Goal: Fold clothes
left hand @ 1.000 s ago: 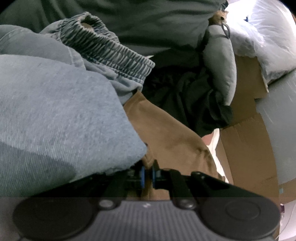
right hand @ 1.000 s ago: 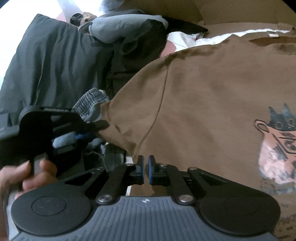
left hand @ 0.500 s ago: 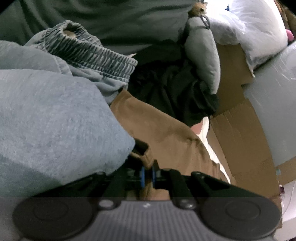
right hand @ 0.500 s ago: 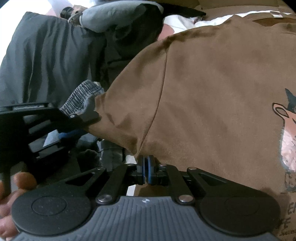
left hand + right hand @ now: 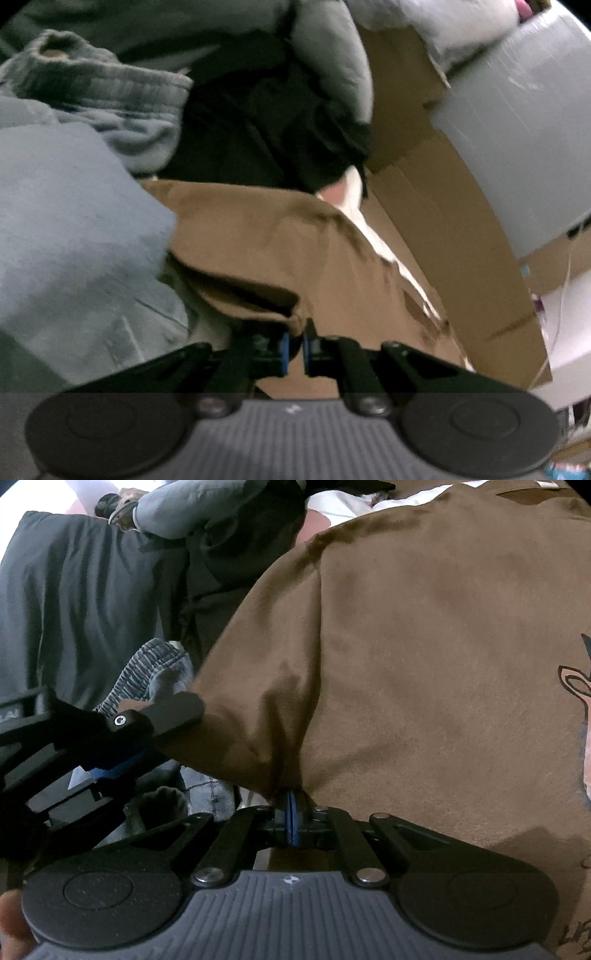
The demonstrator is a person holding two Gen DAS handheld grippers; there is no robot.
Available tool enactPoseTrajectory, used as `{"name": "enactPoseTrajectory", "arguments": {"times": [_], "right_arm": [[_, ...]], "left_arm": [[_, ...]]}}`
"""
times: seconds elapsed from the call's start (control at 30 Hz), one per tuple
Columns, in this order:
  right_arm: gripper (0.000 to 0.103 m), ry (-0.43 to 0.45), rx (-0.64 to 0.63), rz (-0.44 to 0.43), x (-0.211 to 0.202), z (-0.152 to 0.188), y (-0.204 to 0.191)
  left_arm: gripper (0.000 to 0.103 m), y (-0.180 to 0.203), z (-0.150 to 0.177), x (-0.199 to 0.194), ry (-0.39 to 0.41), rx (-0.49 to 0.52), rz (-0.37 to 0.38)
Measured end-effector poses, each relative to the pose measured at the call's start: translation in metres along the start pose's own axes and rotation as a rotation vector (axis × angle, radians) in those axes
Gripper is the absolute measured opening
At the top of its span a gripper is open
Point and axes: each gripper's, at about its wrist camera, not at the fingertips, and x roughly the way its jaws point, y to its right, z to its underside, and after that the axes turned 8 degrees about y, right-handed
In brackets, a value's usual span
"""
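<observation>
A brown T-shirt with a printed figure on its chest lies spread out and fills the right wrist view. My right gripper pinches a fold of it just below the sleeve seam. Its jaws are starting to open, with the cloth still between the pads. My left gripper is shut on the hem of the brown sleeve. In the right wrist view, the left gripper holds that sleeve's edge at the left.
Blue denim trousers with a gathered waistband lie left of the shirt. Dark garments and a grey jacket are piled behind. Cardboard and a grey wrapped bundle lie to the right. A hand shows bottom left.
My right gripper has come down onto the shirt and closed on a fold; a second ago its pads were apart and empty. The left gripper has rolled and pulled the sleeve out wider.
</observation>
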Motion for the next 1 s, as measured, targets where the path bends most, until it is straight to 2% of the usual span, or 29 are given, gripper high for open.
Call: {"name": "enactPoseTrajectory", "arguments": {"times": [0.27, 0.4, 0.5, 0.67, 0.83, 0.9, 1.0], "right_arm": [[0.006, 0.024, 0.021, -0.025, -0.004, 0.004, 0.010], [0.006, 0.041, 0.017, -0.024, -0.004, 0.006, 0.009], [0.006, 0.035, 0.082, -0.030, -0.003, 0.006, 0.014], [0.006, 0.018, 0.090, -0.043, -0.008, 0.005, 0.017], [0.009, -0.015, 0.157, -0.049, -0.024, 0.005, 0.026], [0.014, -0.011, 0.157, -0.031, -0.035, 0.007, 0.031], [0.015, 0.004, 0.182, 0.000, -0.052, 0.008, 0.044]], "left_arm": [[0.007, 0.002, 0.012, 0.012, -0.088, -0.005, 0.052], [0.007, 0.005, 0.016, 0.012, -0.101, 0.009, 0.061], [0.008, 0.010, 0.018, 0.013, -0.120, 0.045, 0.072], [0.008, 0.006, 0.017, 0.019, -0.156, 0.043, 0.081], [0.008, 0.001, 0.019, 0.022, -0.176, 0.030, 0.079], [0.010, 0.000, 0.020, 0.021, -0.180, 0.016, 0.078], [0.014, 0.002, 0.025, 0.018, -0.174, 0.033, 0.062]]}}
